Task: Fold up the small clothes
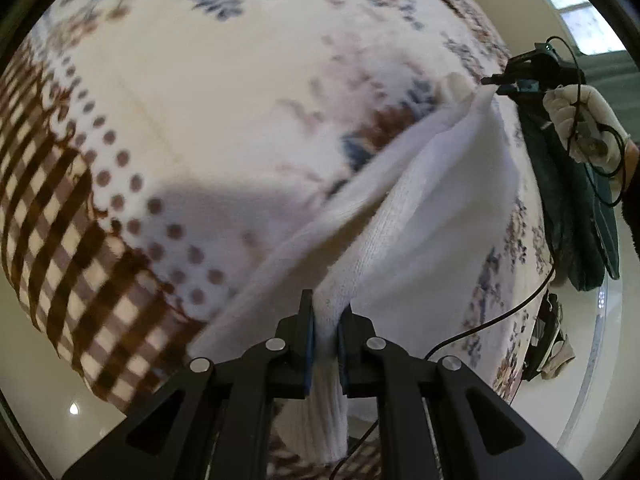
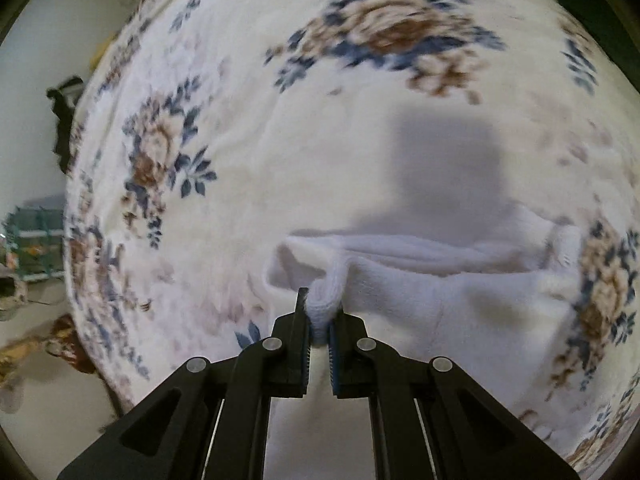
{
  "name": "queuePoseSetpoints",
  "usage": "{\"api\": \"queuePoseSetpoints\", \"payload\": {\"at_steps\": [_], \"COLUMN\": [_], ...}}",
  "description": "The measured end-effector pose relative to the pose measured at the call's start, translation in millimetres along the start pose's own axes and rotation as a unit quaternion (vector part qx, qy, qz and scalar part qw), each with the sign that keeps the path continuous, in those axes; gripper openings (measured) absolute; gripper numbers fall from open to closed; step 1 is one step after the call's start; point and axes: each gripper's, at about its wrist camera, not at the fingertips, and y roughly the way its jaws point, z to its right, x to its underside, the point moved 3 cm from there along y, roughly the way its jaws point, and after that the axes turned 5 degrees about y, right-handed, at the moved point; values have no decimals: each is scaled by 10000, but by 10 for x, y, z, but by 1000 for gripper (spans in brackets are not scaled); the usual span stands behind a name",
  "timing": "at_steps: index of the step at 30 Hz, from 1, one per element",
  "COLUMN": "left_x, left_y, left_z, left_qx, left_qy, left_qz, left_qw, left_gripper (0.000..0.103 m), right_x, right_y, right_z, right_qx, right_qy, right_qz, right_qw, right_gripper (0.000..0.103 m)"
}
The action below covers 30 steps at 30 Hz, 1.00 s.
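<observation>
One floral blanket (image 1: 200, 100) fills most of both views, cream with blue and brown flower sprays; it is the largest thing and serves as the working surface. The left wrist view alone shows its border of brown dots and brown checks from 7 to 9 o'clock. Pale glossy floor (image 1: 48, 412) lies beyond the blanket's edge at 7 o'clock there.

One white knit garment (image 2: 440, 292) lies on the blanket, lifted at two places and stretched between them. In the right wrist view it spreads from centre toward 3 o'clock, a blocky shadow on the blanket above it.

There are two grippers. The left gripper (image 1: 326, 320) has its jaws narrowed onto a ribbed edge of the garment at 6 o'clock of its own view. The right gripper (image 2: 318, 316) likewise pinches a bunched ribbed edge at 6 o'clock of its view.

Only the left wrist view shows the right gripper from outside, at 2 o'clock, with one white-gloved hand (image 1: 576, 116) around its handle and a thin black cable (image 1: 500, 316) trailing from it. A dark green cloth (image 1: 576, 216) hangs below at 3 o'clock, and a bright window (image 1: 580, 12) sits at 1 o'clock.

Only the right wrist view shows a teal crate (image 2: 32, 240) at 9 o'clock and a dark object (image 2: 64, 116) at 10 o'clock, too blurred to name.
</observation>
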Motion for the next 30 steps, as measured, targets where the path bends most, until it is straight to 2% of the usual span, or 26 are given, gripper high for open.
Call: {"api": "queuePoseSetpoints", "payload": {"at_steps": [5, 8, 10, 11, 12, 14, 17, 18, 21, 22, 24, 26, 28, 29, 30], "left_x": [-21, -38, -55, -59, -62, -55, -15, -10, 78, 107, 163, 204, 230, 235, 237], "left_y": [90, 146, 62, -2, -60, -191, -252, -214, -77, -28, 48, 71, 76, 67, 45], "left_z": [-284, -478, -541, -571, -601, -640, -579, -549, -403, -347, -283, -263, -240, -236, -231], "left_qx": [42, 266, 392, 341, 281, 229, 152, 134, 78, 10, -191, -382, -506, -591, -676], "left_qy": [-209, -418, -492, -503, -493, -446, -207, -133, 83, 187, 381, 478, 566, 617, 690], "left_qz": [-222, -557, -602, -599, -592, -548, -612, -658, -853, -884, -895, -860, -803, -774, -728], "left_qw": [9995, 9972, 9962, 9964, 9966, 9972, 9978, 9977, 9963, 9959, 9951, 9944, 9939, 9933, 9927], "left_gripper": [8, 15, 25, 38, 49, 53, 56, 56, 56, 56, 56, 56, 56, 56, 56], "right_x": [-66, -40, 35, 89, 191, 429, 1043, 1356, 2175, 2612, 3263, 3773, 4239, 4369, 4456], "right_y": [361, 503, 464, 418, 331, 159, -94, -130, -33, 81, 327, 587, 832, 897, 931], "right_z": [-231, -298, -285, -271, -237, -158, 84, 251, 657, 866, 1104, 1267, 1365, 1381, 1394], "right_qx": [235, 397, 270, 110, -104, -284, -530, -577, -565, -587, -799, -1052, -1535, -1760, -1931], "right_qy": [-10, -123, -101, -96, -113, -170, -188, -58, 446, 776, 1285, 1736, 2258, 2415, 2524], "right_qz": [-95, -299, -409, -455, -501, -470, -409, -482, -780, -1017, -1425, -1773, -1959, -1921, -1782], "right_qw": [9997, 9987, 9987, 9989, 9986, 9983, 9976, 9972, 9943, 9900, 9782, 9630, 9419, 9348, 9312], "right_gripper": [7, 9, 16, 26, 42, 53, 54, 57, 57, 57, 57, 57, 57, 52, 18]}}
